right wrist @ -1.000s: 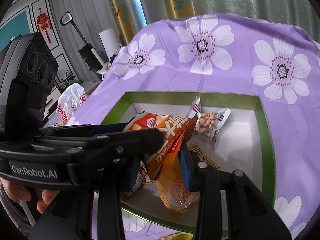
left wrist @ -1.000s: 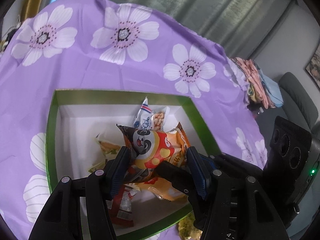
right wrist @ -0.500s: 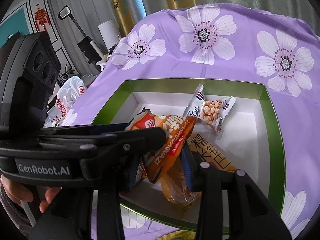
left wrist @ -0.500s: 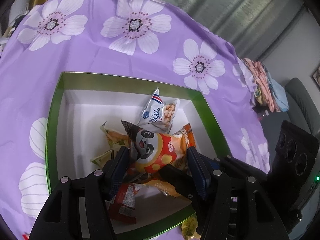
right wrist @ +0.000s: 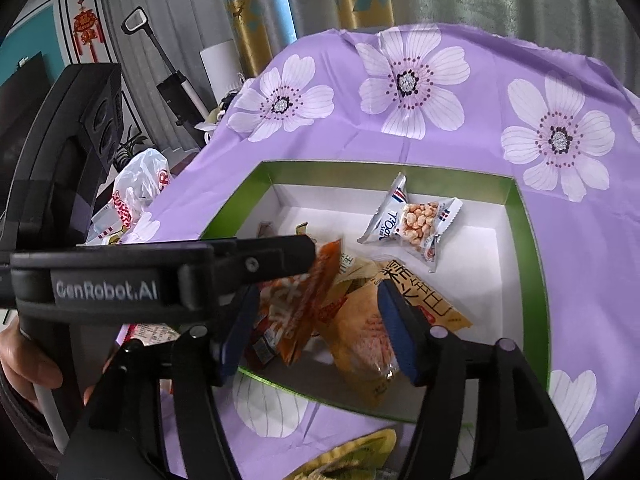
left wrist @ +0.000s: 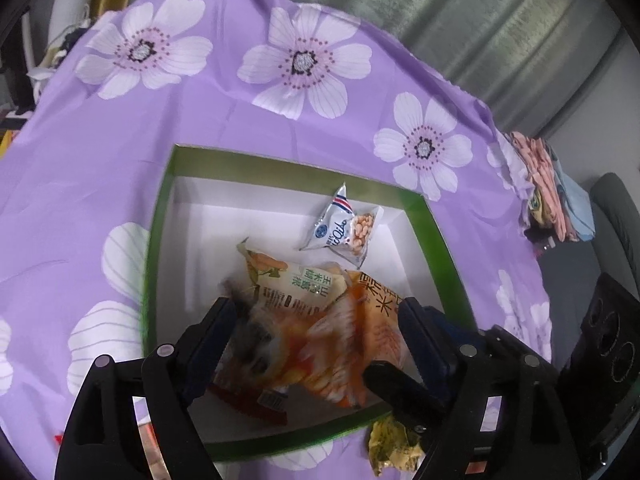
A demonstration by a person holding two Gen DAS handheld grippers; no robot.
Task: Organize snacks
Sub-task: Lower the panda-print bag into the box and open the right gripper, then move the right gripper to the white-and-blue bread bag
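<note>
A green-rimmed box (left wrist: 304, 168) (right wrist: 380, 172) with a white inside holds several snack packets. A peanut packet (left wrist: 344, 232) (right wrist: 412, 220) lies at its far side, with an orange rice-cracker packet (left wrist: 380, 316) (right wrist: 416, 292) and a cream corn packet (left wrist: 296, 284) nearer. My left gripper (left wrist: 316, 306) hovers over the box's near part, its jaws opening. The blurred orange panda packet (left wrist: 280, 344) (right wrist: 308, 296) drops between the pads, which stand apart from it. My right gripper (right wrist: 317, 292) hangs beside it, jaws opening too, around the same packet without pressing it.
The box sits on a purple flowered cloth (left wrist: 240, 112). A crumpled yellow wrapper (left wrist: 392, 444) (right wrist: 352, 456) lies outside the near rim. A red packet (left wrist: 248, 400) lies in the near corner. A white plastic bag (right wrist: 140, 192) stands off the table's left. A person's hand (right wrist: 28, 364) holds the left gripper's body (right wrist: 160, 264).
Both grippers' jaws have spread wider. The panda packet, gripped by both before, has slipped free and is falling onto the packets in the box.
</note>
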